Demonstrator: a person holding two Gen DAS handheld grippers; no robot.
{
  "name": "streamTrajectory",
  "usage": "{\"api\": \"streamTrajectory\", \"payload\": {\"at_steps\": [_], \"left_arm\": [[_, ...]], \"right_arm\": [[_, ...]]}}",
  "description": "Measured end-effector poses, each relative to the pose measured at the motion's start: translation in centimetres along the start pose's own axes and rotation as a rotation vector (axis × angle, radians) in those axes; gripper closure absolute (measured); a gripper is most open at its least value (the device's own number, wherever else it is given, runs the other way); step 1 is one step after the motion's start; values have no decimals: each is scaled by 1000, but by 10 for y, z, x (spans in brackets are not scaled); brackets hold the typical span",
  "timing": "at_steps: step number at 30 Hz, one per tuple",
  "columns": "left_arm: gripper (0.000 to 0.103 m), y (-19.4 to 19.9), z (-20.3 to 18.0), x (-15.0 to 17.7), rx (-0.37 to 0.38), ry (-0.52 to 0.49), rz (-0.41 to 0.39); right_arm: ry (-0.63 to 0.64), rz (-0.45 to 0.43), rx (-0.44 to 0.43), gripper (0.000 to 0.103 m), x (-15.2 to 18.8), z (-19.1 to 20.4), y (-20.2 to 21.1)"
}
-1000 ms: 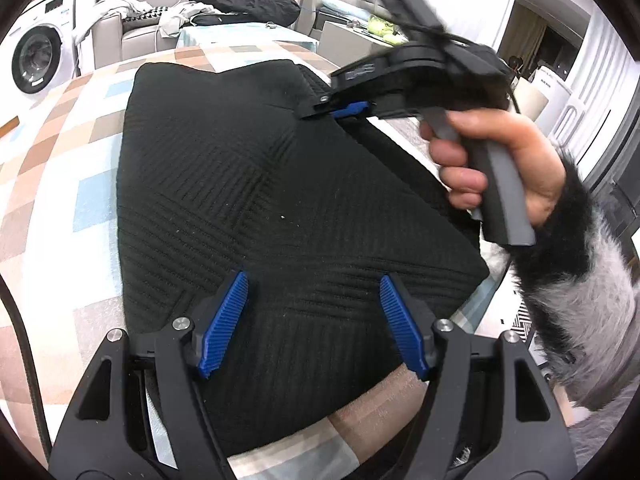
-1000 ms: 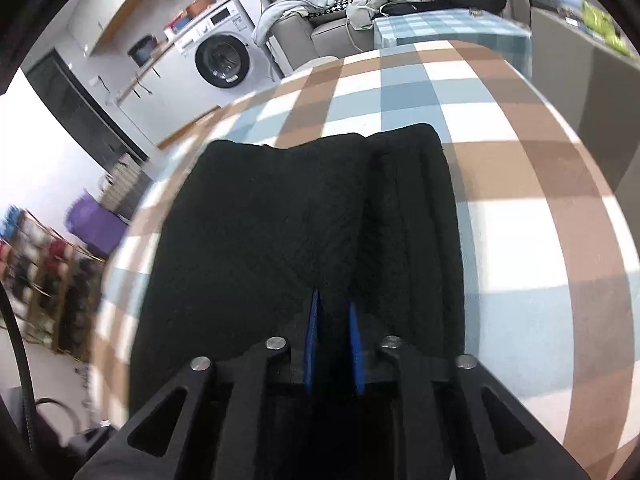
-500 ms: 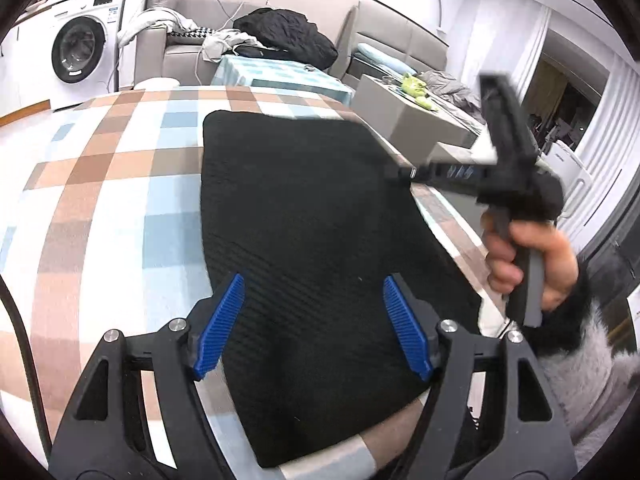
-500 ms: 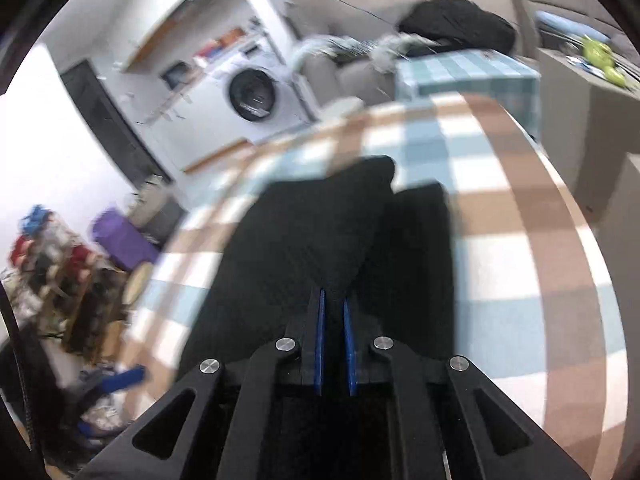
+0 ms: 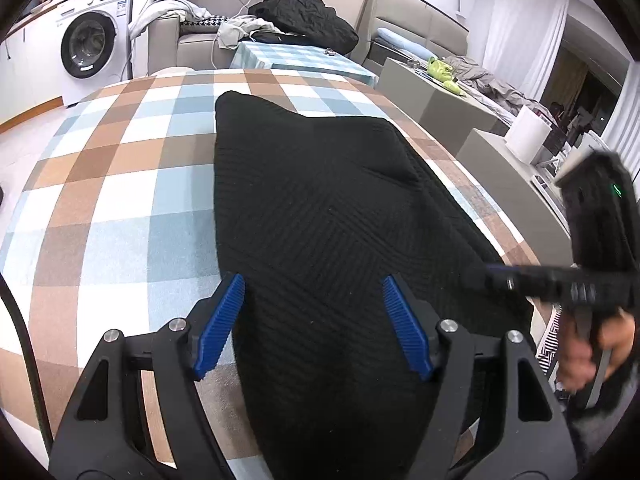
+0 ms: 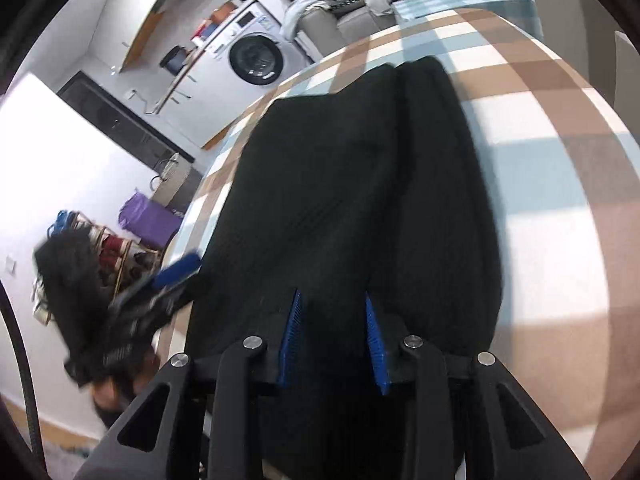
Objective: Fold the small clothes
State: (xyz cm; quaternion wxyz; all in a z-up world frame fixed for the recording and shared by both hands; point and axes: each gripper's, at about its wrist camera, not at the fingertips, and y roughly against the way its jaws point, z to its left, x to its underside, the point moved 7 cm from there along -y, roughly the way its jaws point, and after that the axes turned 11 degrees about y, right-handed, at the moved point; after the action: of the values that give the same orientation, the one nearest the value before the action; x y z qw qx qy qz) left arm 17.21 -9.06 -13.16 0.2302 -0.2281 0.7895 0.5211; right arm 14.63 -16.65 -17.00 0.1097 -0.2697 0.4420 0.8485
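One black knitted garment (image 5: pixel 320 216) on one checked table (image 5: pixel 120 184). Two tools: left tool (image 5: pixel 312 320), right tool (image 6: pixel 332 340). One washing machine (image 5: pixel 90 52), one sofa (image 5: pixel 192 36), one white cylinder (image 5: pixel 526 138).

The left gripper (image 5: pixel 312 324) stands wide open; the right gripper (image 6: pixel 334 340), jaws just parting, is half open, gripping nothing.

washer (image 5: pixel 93 46), sofa (image 5: pixel 192 40) w/ black coat (image 5: pixel 304 20) behind.
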Motion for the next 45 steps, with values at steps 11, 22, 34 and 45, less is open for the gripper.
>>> {"api": "streamTrajectory", "payload": {"at_steps": [11,22,34,45], "left_arm": [[33,18,-3,14,-10,-17,3],[33,23,-36,64,40,-75,54],[33,25,-38,79,-31,-94,40],[33,30,-34,81,-48,-78,43]], "right_arm": [[-24,-26,111,93,24,-21,20],[45,-115,54,85,28,9,30],[62,-67,22,76,52,17,36],[104,-80,142,97,63,14,38]]}}
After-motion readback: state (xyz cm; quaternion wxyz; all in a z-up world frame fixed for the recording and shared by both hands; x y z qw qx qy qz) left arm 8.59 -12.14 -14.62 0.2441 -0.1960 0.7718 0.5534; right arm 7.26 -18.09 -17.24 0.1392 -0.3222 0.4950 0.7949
